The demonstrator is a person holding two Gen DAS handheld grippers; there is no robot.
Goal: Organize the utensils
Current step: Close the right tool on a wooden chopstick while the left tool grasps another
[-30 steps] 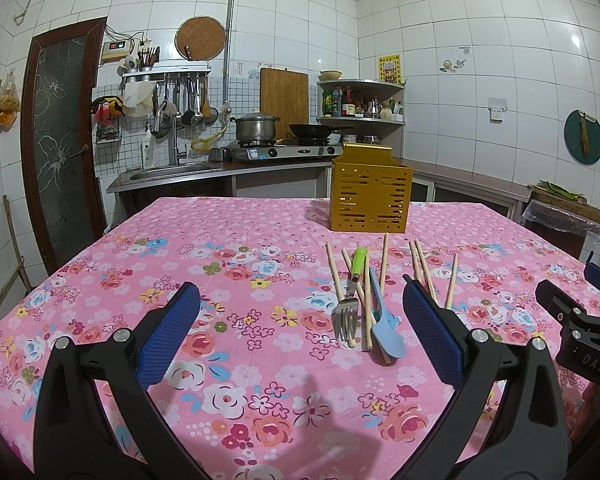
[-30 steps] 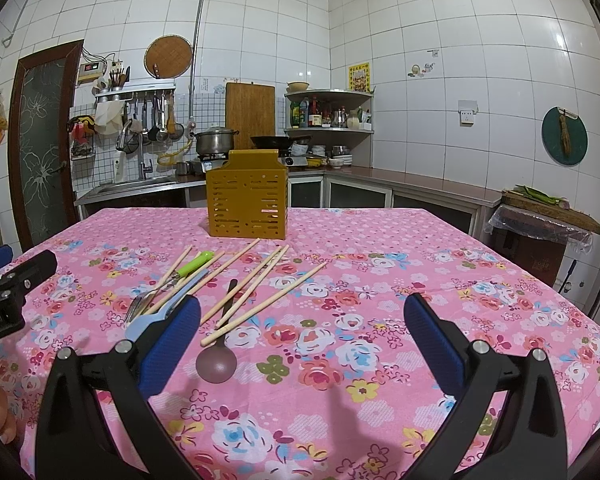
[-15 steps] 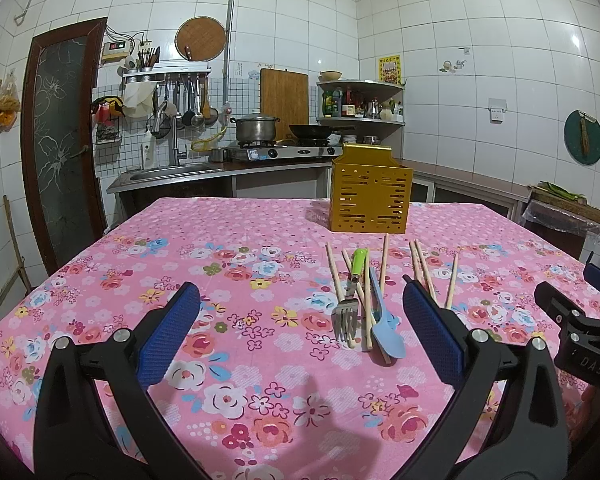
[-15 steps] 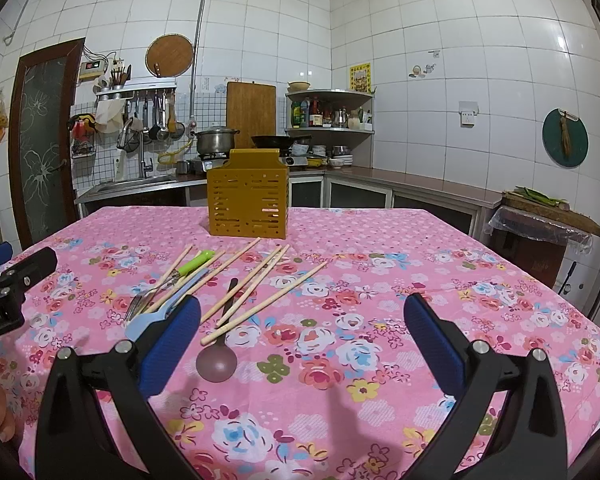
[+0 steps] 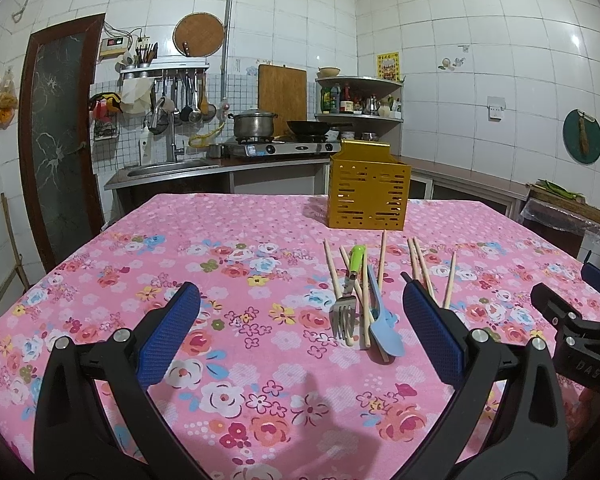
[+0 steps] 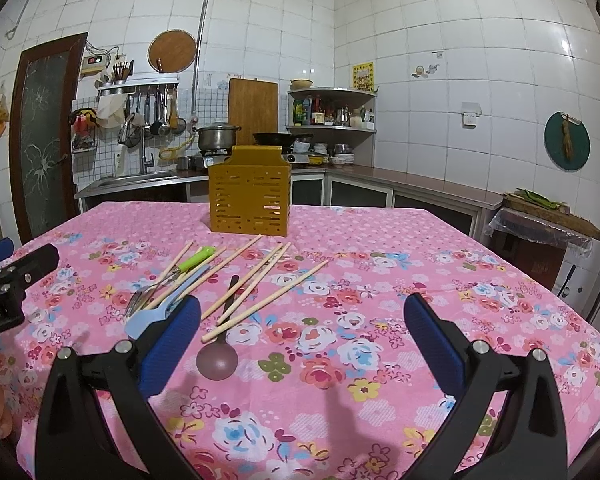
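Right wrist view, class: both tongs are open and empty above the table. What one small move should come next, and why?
Probably lower the right tongs onto the dark spoon. It lies nearest them, its bowl clear of the chopsticks, and nothing yet stands in the yellow holder. The left tongs are open too, nearer the fork.

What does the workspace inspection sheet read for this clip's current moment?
Surface: table under a pink floral cloth, flat.
Job's things: yellow slotted holder upright at the far side; loose chopsticks, green-handled fork, blue spatula and dark spoon lying in a pile in front of it, none in the holder as far as can be seen.
Clutter: nothing seen on the cloth.
Grippers: left tool and right tool both open, empty, above the table.
Cables: nothing seen near the table.
Surroundings: tiled kitchen, sink, stove with pot, door.
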